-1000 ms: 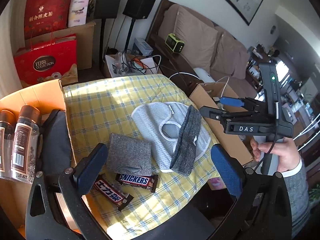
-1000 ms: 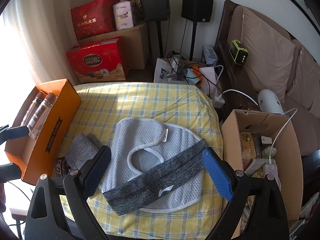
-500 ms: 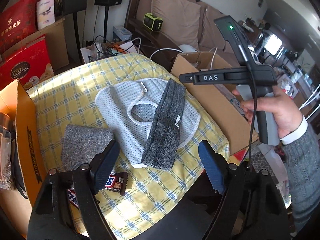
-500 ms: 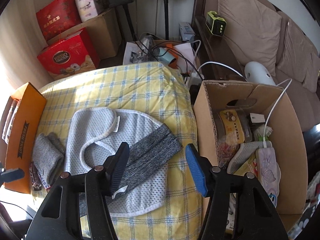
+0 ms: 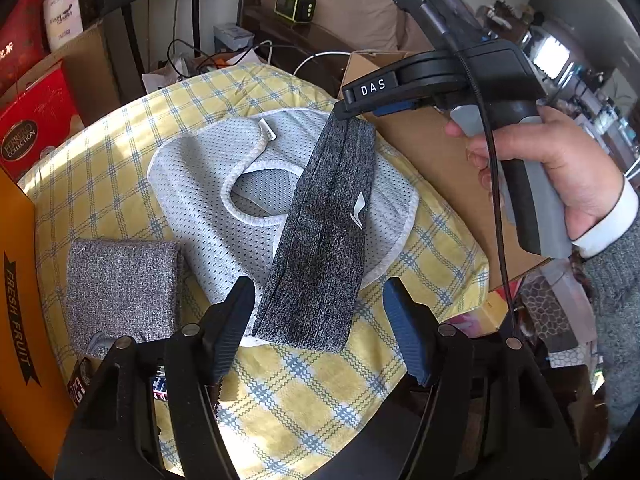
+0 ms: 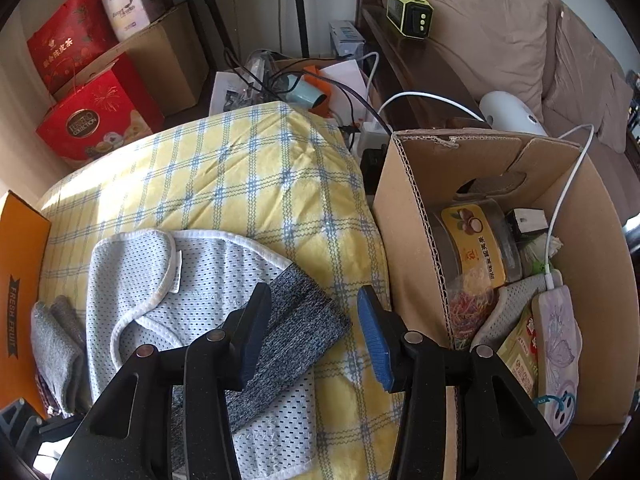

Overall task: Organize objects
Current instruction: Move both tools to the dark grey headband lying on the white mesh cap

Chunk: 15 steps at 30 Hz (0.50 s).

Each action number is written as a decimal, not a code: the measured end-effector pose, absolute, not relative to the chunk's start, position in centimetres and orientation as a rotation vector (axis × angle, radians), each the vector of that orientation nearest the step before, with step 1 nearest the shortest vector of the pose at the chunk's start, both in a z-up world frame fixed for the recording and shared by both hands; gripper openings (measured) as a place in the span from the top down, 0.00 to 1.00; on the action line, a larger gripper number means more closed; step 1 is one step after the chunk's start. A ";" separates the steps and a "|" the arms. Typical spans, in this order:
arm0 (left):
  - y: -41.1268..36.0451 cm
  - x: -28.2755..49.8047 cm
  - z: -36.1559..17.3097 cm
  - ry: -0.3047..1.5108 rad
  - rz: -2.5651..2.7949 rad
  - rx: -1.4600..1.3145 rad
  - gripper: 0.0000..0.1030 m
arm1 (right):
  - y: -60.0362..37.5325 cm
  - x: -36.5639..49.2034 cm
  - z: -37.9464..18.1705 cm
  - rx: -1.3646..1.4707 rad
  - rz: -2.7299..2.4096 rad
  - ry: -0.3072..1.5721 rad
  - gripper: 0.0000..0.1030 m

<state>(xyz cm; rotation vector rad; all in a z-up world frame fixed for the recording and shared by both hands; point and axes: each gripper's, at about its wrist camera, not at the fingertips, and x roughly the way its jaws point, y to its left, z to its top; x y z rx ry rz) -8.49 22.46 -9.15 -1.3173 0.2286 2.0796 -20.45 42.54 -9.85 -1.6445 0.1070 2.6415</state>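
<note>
A dark grey headband [image 5: 324,240] lies across a white mesh bib [image 5: 208,200] on the yellow checked cloth [image 5: 120,140]. A folded grey cloth [image 5: 120,284] lies to their left, with candy bars [image 5: 80,384] below it. My left gripper [image 5: 320,328] is open just above the headband's near end. My right gripper [image 6: 312,336] is open, its fingers straddling the headband's [image 6: 296,320] far end over the bib [image 6: 160,280]. In the left wrist view the right gripper [image 5: 352,108] hangs at that far end.
An orange box [image 5: 16,280] stands at the left edge. An open cardboard box [image 6: 412,240] with a tin, bags and a cable stands right of the cloth. Red gift boxes [image 6: 92,116], speaker stands, cables and a sofa lie behind.
Both grippers have moved closer to the headband. The right gripper has dropped from beside the cardboard box to the headband's far end. The left has swung right, away from the orange box.
</note>
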 end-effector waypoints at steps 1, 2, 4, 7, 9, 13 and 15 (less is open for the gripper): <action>22.5 -8.6 -9.4 0.227 2.076 -1.323 0.37 | 42.4 -20.6 -9.8 -1.640 2.651 0.102 0.49; 22.6 -8.6 -9.6 0.230 2.078 -1.327 0.37 | 42.3 -20.6 -9.9 -1.640 2.657 0.091 0.46; 22.9 -8.7 -10.0 0.246 2.088 -1.330 0.37 | 41.8 -20.6 -9.8 -1.628 2.664 0.045 0.45; 23.1 -8.8 -10.6 0.258 2.089 -1.332 0.37 | 40.7 -20.2 -9.7 -1.619 2.699 -0.025 0.45; 23.2 -9.0 -10.9 0.264 2.090 -1.336 0.37 | 40.6 -20.4 -10.4 -1.653 2.668 -0.031 0.45; 23.4 -9.2 -11.1 0.265 2.095 -1.325 0.40 | 40.8 -20.5 -11.2 -1.671 2.661 0.019 0.47; 23.4 -9.2 -11.2 0.270 2.103 -1.312 0.47 | 40.9 -20.6 -11.3 -1.666 2.662 0.036 0.48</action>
